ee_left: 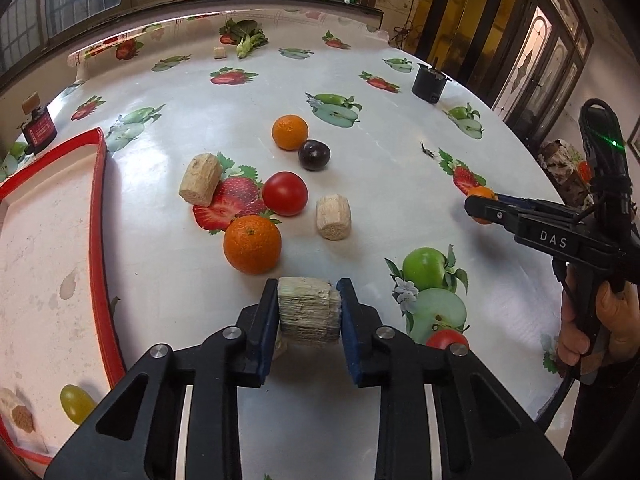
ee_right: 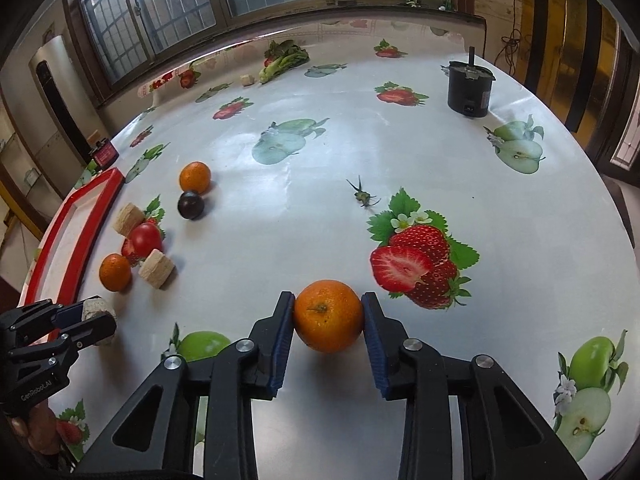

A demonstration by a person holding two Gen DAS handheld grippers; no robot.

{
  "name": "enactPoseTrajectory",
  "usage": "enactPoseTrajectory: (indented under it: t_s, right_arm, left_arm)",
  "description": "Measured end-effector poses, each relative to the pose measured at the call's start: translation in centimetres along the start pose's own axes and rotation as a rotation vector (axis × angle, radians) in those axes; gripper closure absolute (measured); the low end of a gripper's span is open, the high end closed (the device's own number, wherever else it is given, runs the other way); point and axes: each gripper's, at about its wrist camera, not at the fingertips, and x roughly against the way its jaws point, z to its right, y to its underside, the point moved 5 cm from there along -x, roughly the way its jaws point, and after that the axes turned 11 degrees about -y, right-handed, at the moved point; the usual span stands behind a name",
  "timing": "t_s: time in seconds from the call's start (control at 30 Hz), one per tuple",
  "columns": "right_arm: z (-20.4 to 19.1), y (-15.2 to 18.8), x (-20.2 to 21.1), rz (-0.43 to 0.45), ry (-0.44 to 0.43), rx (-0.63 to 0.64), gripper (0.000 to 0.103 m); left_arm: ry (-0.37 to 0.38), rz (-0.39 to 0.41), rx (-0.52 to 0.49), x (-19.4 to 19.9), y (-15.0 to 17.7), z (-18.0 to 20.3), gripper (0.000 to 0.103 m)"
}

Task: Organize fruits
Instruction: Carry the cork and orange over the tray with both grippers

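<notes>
My left gripper (ee_left: 308, 292) is shut on a pale fibrous cane chunk (ee_left: 308, 316) just above the fruit-print tablecloth. Ahead of it lie an orange (ee_left: 252, 244), a red tomato (ee_left: 285, 193), a dark plum (ee_left: 314, 155), a second orange (ee_left: 290, 132) and two more cane chunks (ee_left: 200, 179) (ee_left: 333, 217). My right gripper (ee_right: 328, 298) is shut on another orange (ee_right: 328, 322), its blue pads pressing both sides. The red-rimmed tray (ee_left: 100, 216) at the left holds a green grape (ee_left: 76, 402). A small tomato (ee_left: 446, 338) sits beside the left gripper's right finger.
A black cylinder (ee_right: 470, 88) stands at the far right and a red box (ee_left: 40, 130) at the far left. Leafy greens (ee_right: 284, 60) lie near the window edge. A green stem scrap (ee_right: 362, 196) rests mid-table. A hand (ee_left: 600, 320) grips the right tool.
</notes>
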Motion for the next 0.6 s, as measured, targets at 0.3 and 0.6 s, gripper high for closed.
enactPoseTrajectory:
  t_s: [0.3, 0.6]
  right_arm:
    - [-4.0, -0.4, 2.9, 0.053, -0.051, 0.07, 0.068]
    - [-8.5, -0.6, 4.1, 0.07, -0.103, 0.144, 0.069]
  left_arm:
    - [-0.01, 0.083, 0.059, 3.4, -0.2, -2.3, 0.078]
    - [-0.057, 0.12, 0.127, 5.5, 0.5, -5.6, 0.078]
